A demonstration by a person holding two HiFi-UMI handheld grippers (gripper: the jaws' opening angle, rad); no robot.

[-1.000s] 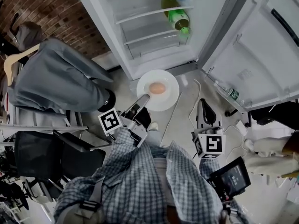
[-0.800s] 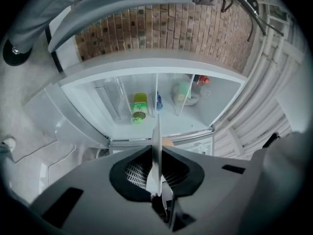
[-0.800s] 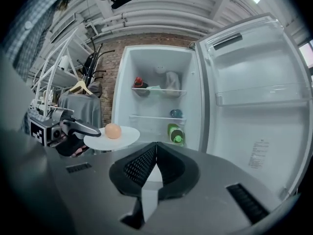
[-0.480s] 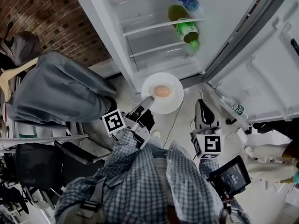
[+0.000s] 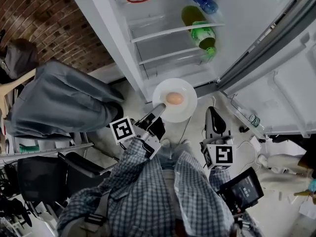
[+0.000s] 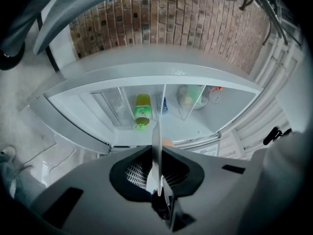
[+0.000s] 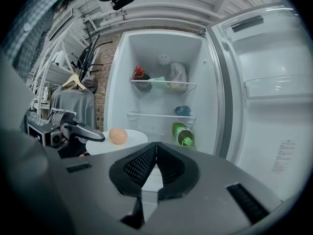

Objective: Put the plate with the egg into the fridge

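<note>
Held by its near rim in the left gripper's (image 5: 159, 107) clenched fingers, the round white plate (image 5: 187, 107) bearing the brown egg (image 5: 174, 98) has been brought nearer the open white fridge (image 5: 163, 43), insertion likely next; the right gripper (image 5: 213, 113) is clenched empty.

Count, one moment:
- plate (image 5: 185, 110): one
- egg (image 5: 174, 98): one
- fridge (image 5: 123, 43): one
- bottles: three, namely the green bottle (image 5: 200, 31), the blue bottle (image 5: 202, 0) and the small bottle (image 5: 253, 120) on the door
- grippers: two, the left hand-held gripper (image 5: 160, 106) and the right hand-held gripper (image 5: 212, 112)
</note>
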